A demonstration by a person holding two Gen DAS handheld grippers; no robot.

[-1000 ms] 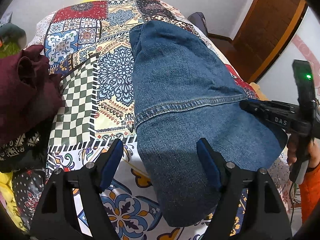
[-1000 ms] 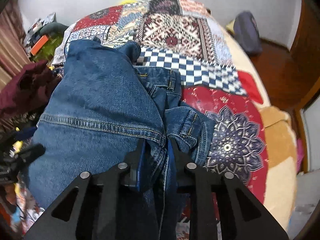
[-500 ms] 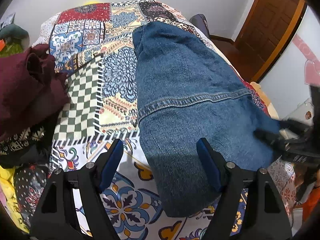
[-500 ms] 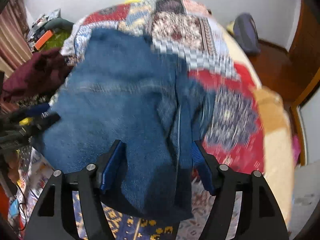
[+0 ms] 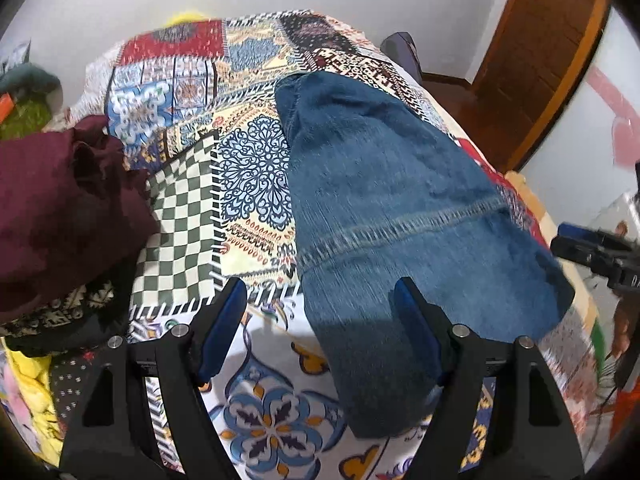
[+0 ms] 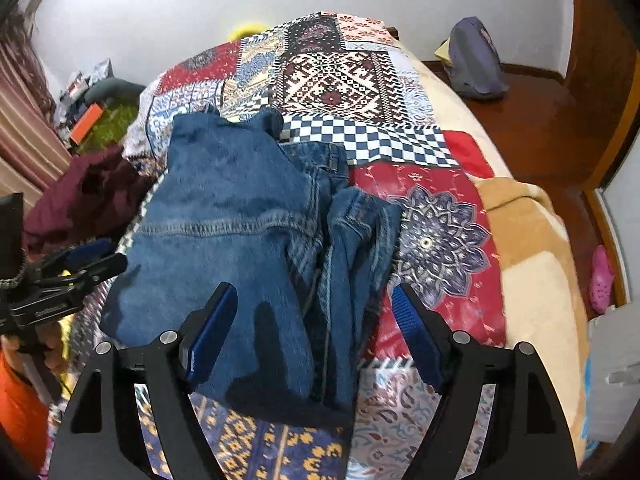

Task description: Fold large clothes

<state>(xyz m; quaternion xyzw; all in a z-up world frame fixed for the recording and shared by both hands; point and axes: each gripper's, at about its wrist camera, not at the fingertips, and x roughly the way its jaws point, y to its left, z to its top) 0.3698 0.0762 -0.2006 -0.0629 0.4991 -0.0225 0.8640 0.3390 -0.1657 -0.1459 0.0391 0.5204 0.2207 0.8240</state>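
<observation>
Lying folded on the patchwork bedspread (image 5: 256,168) are the blue jeans (image 5: 400,216), a long denim stack running away from both cameras, with a stitched seam across the top layer; right wrist view shows the same jeans (image 6: 248,232) with the waistband and bunched layers along their right edge, next to a red floral patch. Left gripper (image 5: 320,332) has its jaws spread wide, blue pads apart, nothing pinched; it hangs above the near end of the jeans, one finger over bedspread, the other over denim. Right gripper (image 6: 316,328) jaws also spread wide, having just been opening, and nothing is between the pads now, the denim lies loose below them. Left gripper also shows at left edge of the right wrist view (image 6: 80,264), right gripper at right edge of the left view (image 5: 592,252), blurred. Maroon garment (image 5: 60,208) bunched at the left side of the bed, apart from the jeans. Grey-blue backpack (image 6: 476,60) on the wooden floor against the far wall. Pink shoe (image 6: 602,280) on the floor beside the bed
</observation>
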